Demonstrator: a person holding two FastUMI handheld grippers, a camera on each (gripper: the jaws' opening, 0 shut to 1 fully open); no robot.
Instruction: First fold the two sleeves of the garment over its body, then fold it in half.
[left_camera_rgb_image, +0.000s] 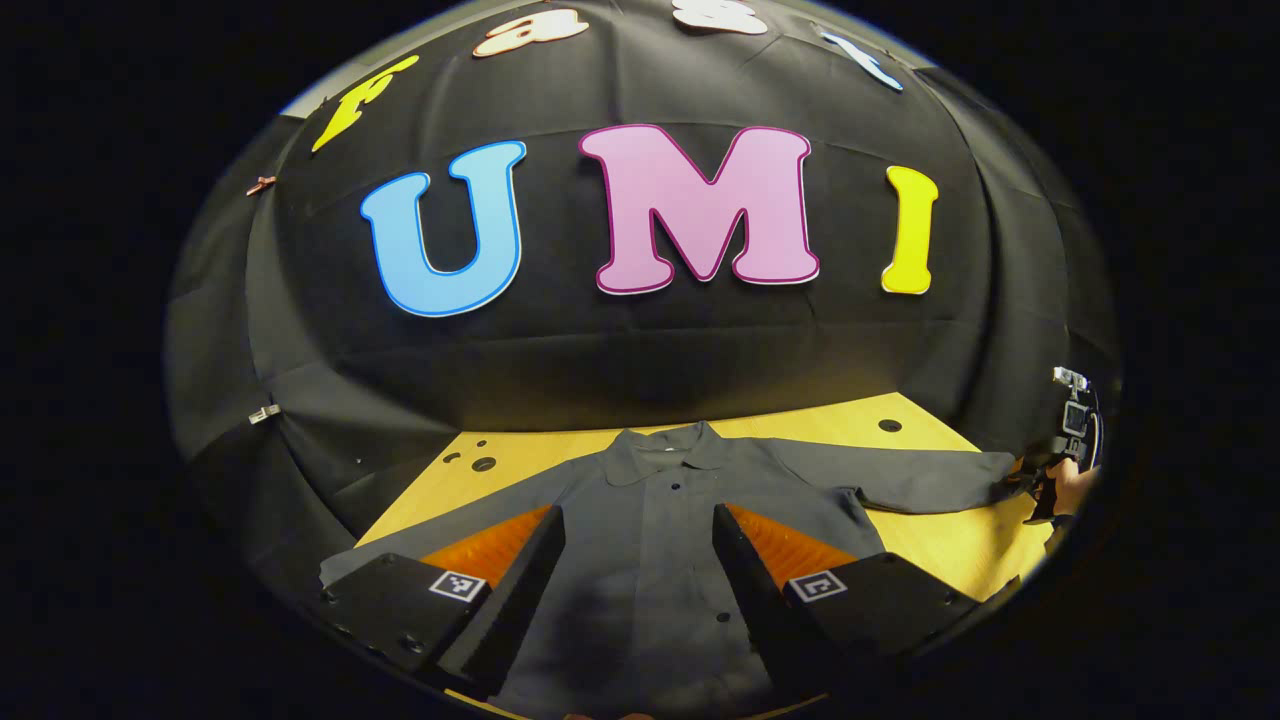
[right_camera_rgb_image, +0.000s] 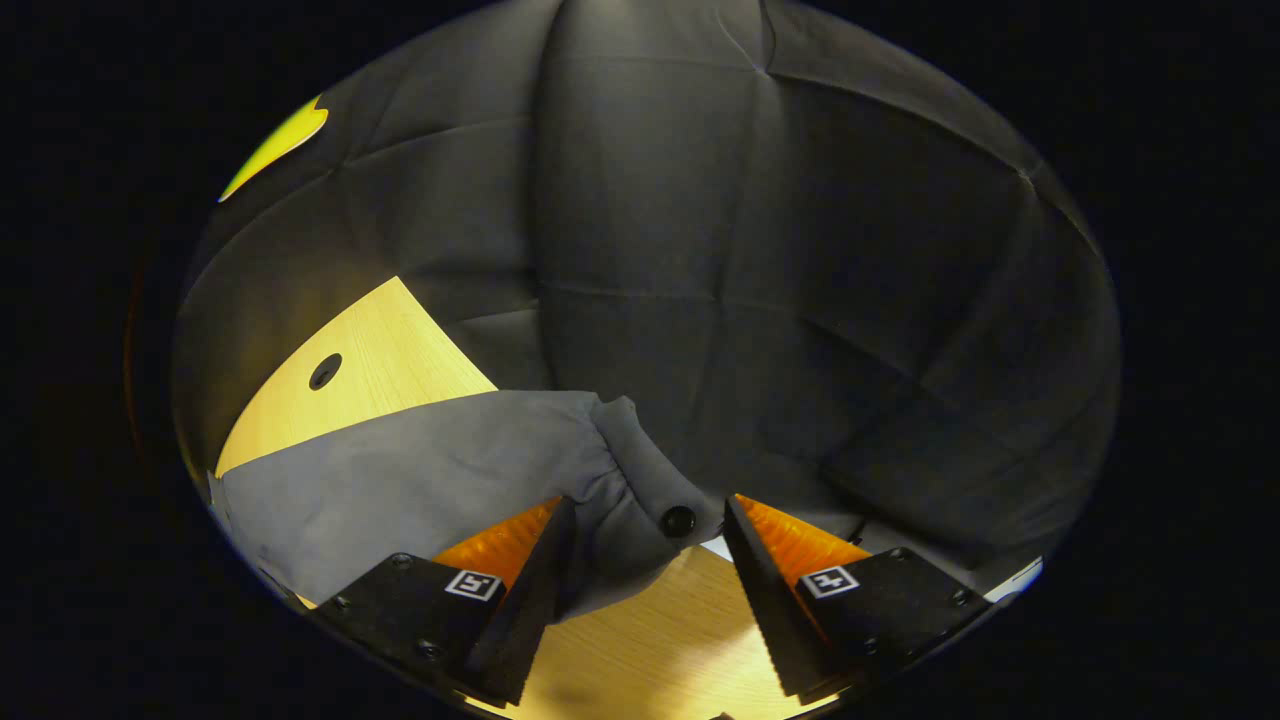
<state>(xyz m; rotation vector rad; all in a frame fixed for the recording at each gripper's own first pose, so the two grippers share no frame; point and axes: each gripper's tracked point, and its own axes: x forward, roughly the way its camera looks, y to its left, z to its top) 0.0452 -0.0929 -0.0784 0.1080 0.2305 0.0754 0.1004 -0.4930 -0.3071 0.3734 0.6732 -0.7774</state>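
Observation:
A grey button-up shirt (left_camera_rgb_image: 650, 520) lies flat on the wooden table (left_camera_rgb_image: 950, 550), collar at the far side. My left gripper (left_camera_rgb_image: 638, 520) hovers open over the shirt's body, a finger on each side of the button line. One sleeve (left_camera_rgb_image: 930, 485) stretches out to the right, where a hand holds my right gripper (left_camera_rgb_image: 1045, 485) at the cuff. In the right gripper view that sleeve (right_camera_rgb_image: 420, 470) ends in a buttoned cuff (right_camera_rgb_image: 640, 500) lying between the open fingers of my right gripper (right_camera_rgb_image: 645, 570), against the left finger and apart from the right one.
The table (right_camera_rgb_image: 380, 350) has round holes (left_camera_rgb_image: 889, 425) near its far edge, one hole (right_camera_rgb_image: 325, 371) beside the sleeve. The black cloth wall (left_camera_rgb_image: 640, 360) stands right behind the table; the cuff reaches close to it.

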